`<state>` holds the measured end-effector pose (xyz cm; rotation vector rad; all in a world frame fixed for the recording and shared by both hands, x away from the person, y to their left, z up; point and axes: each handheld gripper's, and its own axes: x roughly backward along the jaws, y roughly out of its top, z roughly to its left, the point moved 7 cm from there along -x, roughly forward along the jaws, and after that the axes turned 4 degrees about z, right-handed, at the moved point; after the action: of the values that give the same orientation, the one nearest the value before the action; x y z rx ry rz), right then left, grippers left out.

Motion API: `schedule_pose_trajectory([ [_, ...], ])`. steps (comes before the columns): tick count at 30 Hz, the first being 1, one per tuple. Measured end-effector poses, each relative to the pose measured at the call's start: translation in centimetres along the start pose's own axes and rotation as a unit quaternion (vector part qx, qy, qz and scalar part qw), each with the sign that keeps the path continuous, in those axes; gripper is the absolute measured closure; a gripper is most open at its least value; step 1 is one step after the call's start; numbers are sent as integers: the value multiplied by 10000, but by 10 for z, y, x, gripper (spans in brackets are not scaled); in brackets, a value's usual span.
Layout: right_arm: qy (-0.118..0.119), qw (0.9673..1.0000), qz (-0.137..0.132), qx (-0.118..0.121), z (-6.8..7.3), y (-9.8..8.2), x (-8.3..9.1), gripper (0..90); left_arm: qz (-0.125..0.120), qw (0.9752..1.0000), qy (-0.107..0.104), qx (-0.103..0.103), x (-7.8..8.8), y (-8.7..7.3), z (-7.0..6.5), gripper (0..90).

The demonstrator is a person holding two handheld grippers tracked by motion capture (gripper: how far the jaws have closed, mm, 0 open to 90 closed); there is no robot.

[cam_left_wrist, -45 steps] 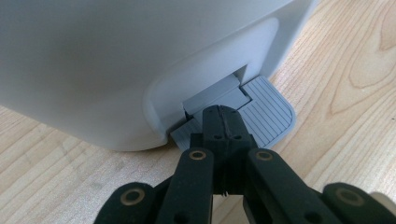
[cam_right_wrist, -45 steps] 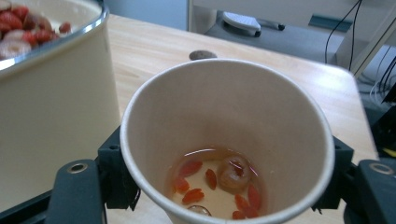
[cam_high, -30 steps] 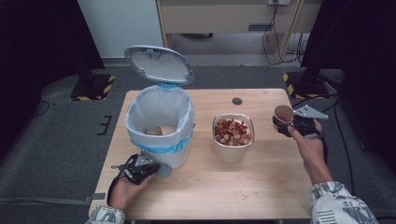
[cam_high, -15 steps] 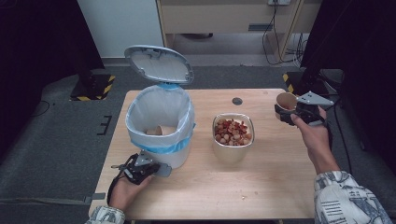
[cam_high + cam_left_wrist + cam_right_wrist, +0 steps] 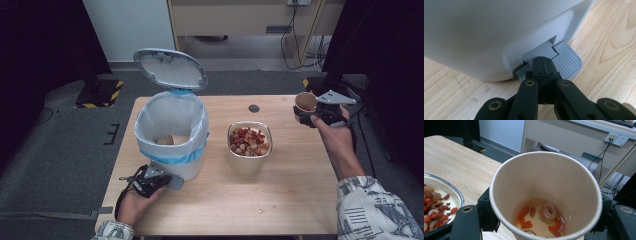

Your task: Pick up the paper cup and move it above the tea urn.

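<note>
I read no brand, label or writing on anything here.

The right gripper [image 5: 306, 114] is clenched on a tan paper cup [image 5: 545, 195]: smooth, round, tapered walls, rolled rim, with one black jaw on each side. The cup sits upright between the jaws, above the far right corner of the pale wood-grain table [image 5: 300, 200]. Inside lies a shallow pool of clear amber liquid with red goji berries [image 5: 525, 211] and one pale curled piece.

The left gripper [image 5: 543, 65] has its jaws pressed together on nothing, with the tips resting on the ribbed grey plastic pedal [image 5: 569, 60] of the white pedal bin [image 5: 172, 132]. The bin's lid stands open, and it has a blue-edged liner.

A shiny metal bowl [image 5: 250, 160] of dried red and pale fruit stands between bin and cup.
</note>
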<state>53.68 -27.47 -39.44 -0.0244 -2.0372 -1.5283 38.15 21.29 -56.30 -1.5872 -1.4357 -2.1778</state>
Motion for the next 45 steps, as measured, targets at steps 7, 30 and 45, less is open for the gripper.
schedule_pose_trajectory([
  [7,-24,9998,7,214,1,6,-6,294,-1,10000,-1,-2,0,0,0,899],
  [30,188,9954,-192,918,31,49,-24,289,-1,10000,0,-5,0,0,0,898],
  [45,271,9926,-305,1141,39,67,-28,288,0,10000,3,0,0,0,0,898],
])
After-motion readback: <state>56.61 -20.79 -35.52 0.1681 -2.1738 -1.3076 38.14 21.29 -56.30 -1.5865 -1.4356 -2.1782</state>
